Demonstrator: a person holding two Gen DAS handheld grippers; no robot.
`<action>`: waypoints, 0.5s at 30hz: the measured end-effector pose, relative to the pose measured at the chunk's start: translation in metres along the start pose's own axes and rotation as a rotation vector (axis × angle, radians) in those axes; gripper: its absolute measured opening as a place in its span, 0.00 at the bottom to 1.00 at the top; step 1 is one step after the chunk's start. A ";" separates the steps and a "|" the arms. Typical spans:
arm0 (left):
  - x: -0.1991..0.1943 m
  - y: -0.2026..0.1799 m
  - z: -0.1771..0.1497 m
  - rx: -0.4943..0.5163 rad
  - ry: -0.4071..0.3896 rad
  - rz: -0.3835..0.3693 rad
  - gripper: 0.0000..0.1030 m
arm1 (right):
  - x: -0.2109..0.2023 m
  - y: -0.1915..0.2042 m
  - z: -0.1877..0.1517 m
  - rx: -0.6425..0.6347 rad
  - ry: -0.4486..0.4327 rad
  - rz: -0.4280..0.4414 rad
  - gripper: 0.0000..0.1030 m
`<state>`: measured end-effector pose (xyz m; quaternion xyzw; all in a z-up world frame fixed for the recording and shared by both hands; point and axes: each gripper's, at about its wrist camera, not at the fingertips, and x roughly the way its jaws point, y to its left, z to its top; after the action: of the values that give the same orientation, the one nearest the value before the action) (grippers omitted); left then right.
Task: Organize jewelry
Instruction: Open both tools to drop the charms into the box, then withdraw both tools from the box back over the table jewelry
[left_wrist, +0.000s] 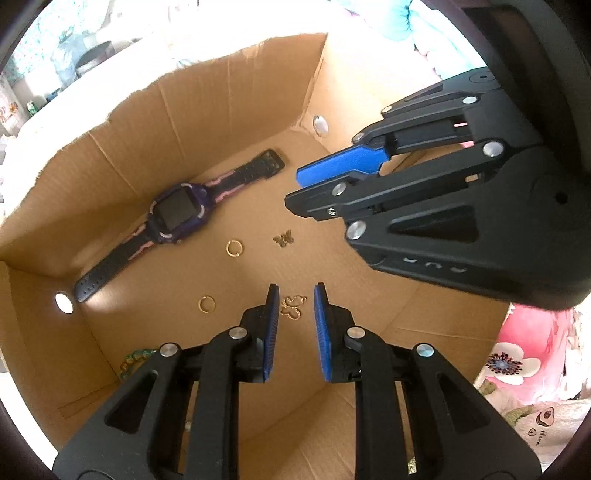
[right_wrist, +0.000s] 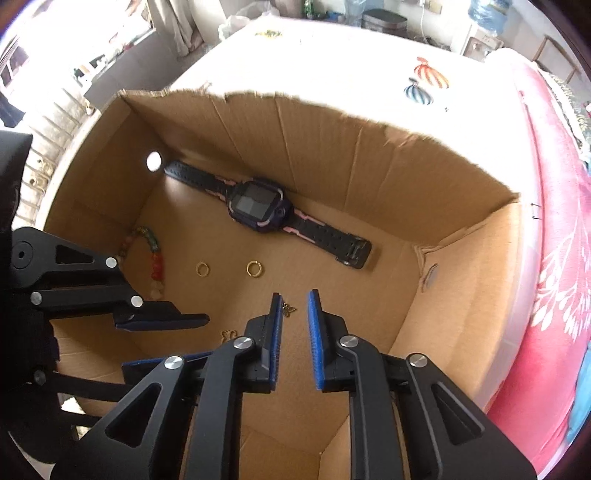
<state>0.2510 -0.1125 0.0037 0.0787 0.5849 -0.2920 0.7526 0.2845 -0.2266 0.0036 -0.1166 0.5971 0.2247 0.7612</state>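
Both grippers reach down into an open cardboard box (right_wrist: 369, 155) of jewelry

The left gripper (left_wrist: 295, 295) and right gripper (right_wrist: 293, 299) each hold their jaws slightly apart, gripping nothing; one butterfly charm (left_wrist: 293, 307) lies under the left tips, another butterfly charm (right_wrist: 289, 309) under the right. Beyond lie two gold rings (right_wrist: 255, 268), a purple watch (right_wrist: 258, 205) along the far wall and a bead bracelet (right_wrist: 157, 266) at the side. The box sits on a floral bedspread (right_wrist: 554, 258)

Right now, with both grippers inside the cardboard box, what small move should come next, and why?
Probably lower the left gripper onto the butterfly charm and close. Its fingers stand apart with the charm lying between their tips on the cardboard box floor, not yet pinched.
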 end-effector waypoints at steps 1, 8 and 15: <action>-0.005 -0.001 -0.003 0.000 -0.021 0.012 0.18 | -0.007 0.001 -0.002 0.004 -0.018 0.004 0.27; -0.086 -0.031 -0.044 0.070 -0.302 0.078 0.32 | -0.095 0.008 -0.038 0.034 -0.295 0.020 0.43; -0.140 -0.061 -0.122 0.049 -0.520 0.092 0.60 | -0.157 0.030 -0.119 0.076 -0.568 0.017 0.53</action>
<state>0.0959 -0.0577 0.1101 0.0457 0.3605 -0.2819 0.8879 0.1389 -0.2852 0.1259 -0.0156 0.3688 0.2321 0.8999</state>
